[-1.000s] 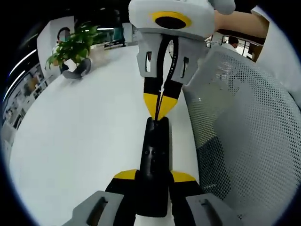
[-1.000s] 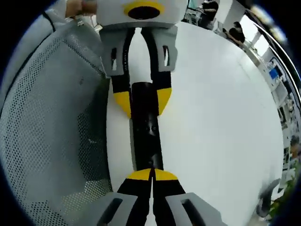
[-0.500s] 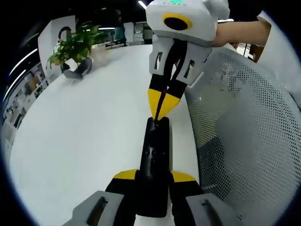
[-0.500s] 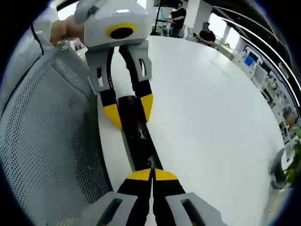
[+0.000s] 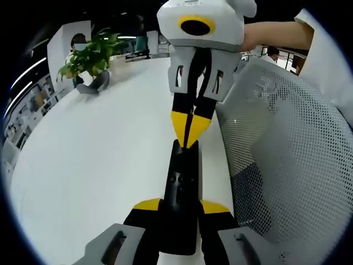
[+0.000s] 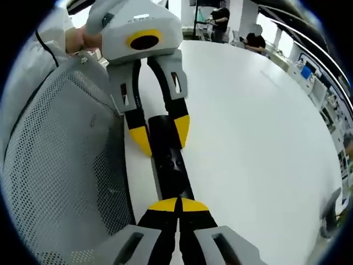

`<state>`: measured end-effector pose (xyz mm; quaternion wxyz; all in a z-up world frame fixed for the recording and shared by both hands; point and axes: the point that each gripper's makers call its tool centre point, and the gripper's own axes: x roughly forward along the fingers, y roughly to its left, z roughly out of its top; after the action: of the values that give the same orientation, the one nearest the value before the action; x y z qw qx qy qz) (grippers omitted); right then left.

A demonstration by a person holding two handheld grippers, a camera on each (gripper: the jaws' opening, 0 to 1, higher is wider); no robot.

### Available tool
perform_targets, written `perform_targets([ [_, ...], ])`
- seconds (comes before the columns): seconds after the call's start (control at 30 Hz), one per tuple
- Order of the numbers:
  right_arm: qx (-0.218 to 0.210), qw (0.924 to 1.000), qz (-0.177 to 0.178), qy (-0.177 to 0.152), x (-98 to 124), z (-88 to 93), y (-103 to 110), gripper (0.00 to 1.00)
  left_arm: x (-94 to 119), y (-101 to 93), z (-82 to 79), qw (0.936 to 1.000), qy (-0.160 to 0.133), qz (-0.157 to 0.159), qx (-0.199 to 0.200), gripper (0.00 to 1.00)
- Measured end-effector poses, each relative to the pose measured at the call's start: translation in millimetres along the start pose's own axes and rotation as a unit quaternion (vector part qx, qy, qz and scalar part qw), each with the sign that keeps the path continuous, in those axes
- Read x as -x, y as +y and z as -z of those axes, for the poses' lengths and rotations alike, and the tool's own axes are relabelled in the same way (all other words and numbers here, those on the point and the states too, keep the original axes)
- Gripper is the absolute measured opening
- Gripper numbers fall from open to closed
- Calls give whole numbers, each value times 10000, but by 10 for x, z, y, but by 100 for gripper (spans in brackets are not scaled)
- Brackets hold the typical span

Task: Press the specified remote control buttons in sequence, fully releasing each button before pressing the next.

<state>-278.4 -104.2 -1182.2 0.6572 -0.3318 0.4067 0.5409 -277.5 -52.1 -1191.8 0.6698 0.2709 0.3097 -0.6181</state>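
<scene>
Black remote clamped in left tongs, right tongs closed, tips on it

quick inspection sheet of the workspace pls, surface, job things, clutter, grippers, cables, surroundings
surface: white table, bare where seen
job's things: black remote control lying along the table edge
clutter: potted plant at the far end of the table
grippers: left gripper shut on the remote's near end; right gripper shut, its yellow tips at the remote's other end, touching it or just above, cannot tell
cables: nothing seen
surroundings: white mesh chair back beside the table; a person's sleeve above it; office space with people in the background
</scene>
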Motion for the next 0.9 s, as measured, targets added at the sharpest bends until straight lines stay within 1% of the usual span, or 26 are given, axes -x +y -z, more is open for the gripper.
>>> perform_targets([
  [0.1,65,9999,-30,112,-4,1,-5,0,0,-1,-1,10000,3,10,-11,25],
  [0.17,98,9995,-44,286,-17,1,-11,0,0,0,-1,10000,-19,4,-6,25],
  [0.2,134,9990,-41,431,-22,3,-15,0,1,0,0,10000,-32,4,-5,25],
  [0.27,109,9985,-32,536,-32,-5,-19,0,0,2,4,10000,-65,10,-8,25],
  [0.33,55,9985,-2,546,-26,7,-22,0,1,2,3,10000,-89,13,-7,25],
  [0.4,-104,9988,81,478,-24,7,-24,0,-1,2,1,10000,-96,4,-12,25],
  [0.47,-6,9990,124,435,-21,17,-15,0,-1,1,-2,9999,-117,-8,-1,25],
  [0.6,82,9986,234,464,-28,12,-11,0,2,5,2,9998,-200,17,26,25],
  [0.63,17,9988,303,390,-24,14,-22,0,2,4,0,9998,-202,30,25,25],
  [0.67,-171,9989,363,260,-24,5,-29,0,2,4,-1,9998,-197,33,23,25],
  [0.7,-464,9981,395,29,-16,1,-32,0,1,3,-1,9998,-186,24,-2,25],
  [0.8,-775,9954,357,-425,11,-7,-36,0,1,4,-1,9997,-250,-4,30,25],
  [0.83,-808,9947,370,-516,14,-6,-34,0,5,4,-1,9996,-289,-6,39,25],
  [0.87,-625,9960,401,-505,33,2,-30,0,8,4,-3,9995,-305,1,46,25],
  [0.9,-652,9955,398,-554,38,-8,-12,0,9,4,-7,9995,-318,14,25,25],
])
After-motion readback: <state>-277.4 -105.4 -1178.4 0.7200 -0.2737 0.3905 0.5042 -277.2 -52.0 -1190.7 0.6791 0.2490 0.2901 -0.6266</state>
